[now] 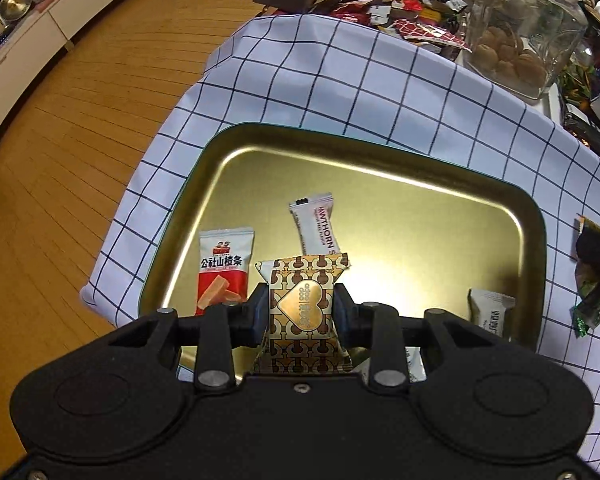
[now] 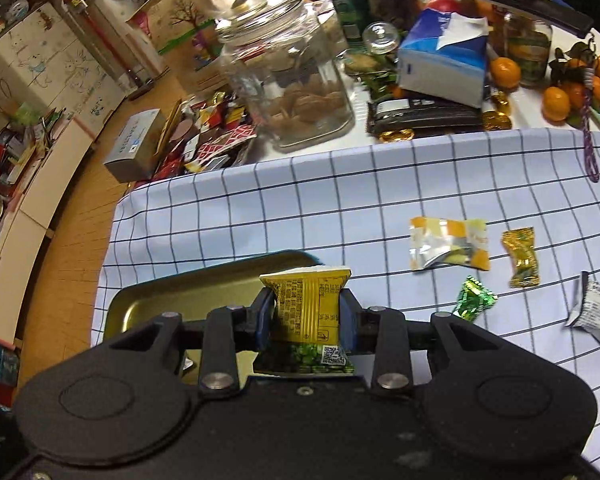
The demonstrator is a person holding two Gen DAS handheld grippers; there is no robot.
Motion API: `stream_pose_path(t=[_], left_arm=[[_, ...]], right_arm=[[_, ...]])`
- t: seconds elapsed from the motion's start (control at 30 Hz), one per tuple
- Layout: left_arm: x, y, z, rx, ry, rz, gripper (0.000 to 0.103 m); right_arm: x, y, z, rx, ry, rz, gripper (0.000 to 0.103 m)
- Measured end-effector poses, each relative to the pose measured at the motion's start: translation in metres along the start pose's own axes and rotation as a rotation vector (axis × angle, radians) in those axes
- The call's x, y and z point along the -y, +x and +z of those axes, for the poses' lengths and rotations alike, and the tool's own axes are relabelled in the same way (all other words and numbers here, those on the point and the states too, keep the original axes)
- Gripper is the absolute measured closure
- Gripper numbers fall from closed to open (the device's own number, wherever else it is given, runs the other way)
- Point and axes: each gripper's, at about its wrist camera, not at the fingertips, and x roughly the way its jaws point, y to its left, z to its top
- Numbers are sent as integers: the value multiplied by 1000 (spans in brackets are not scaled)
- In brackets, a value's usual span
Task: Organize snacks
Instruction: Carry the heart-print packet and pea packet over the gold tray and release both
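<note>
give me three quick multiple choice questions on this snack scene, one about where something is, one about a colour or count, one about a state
1. Where does the red hawthorn strip packet lie?
A. inside the gold tray
B. on the checked cloth
C. inside the glass jar

2. What colour is the top half of the packet in the right gripper?
A. red
B. yellow
C. white

3. What is the state of the left gripper?
A. open and empty
B. shut on the jar's lid
C. shut on a brown and gold heart-print packet

Answers:
1 A, it rests on the floor of the gold tray beside a white packet.
2 B, the yellow and green packet shows yellow above and green below.
3 C, both pads press the sides of the heart-print packet above the tray.
</note>
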Motion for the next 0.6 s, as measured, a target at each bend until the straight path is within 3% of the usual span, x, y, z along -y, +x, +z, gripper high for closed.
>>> stream_pose_path(t=[0.37,0.6], left_arm=[[-9,4,-4,-17,12,-15,61],[-3,-1,-8,-9,44,-29,61]], right_arm=[[-25,8,-6,-3,-52,47,66],[-33,3,-9,5,-84,107,61]])
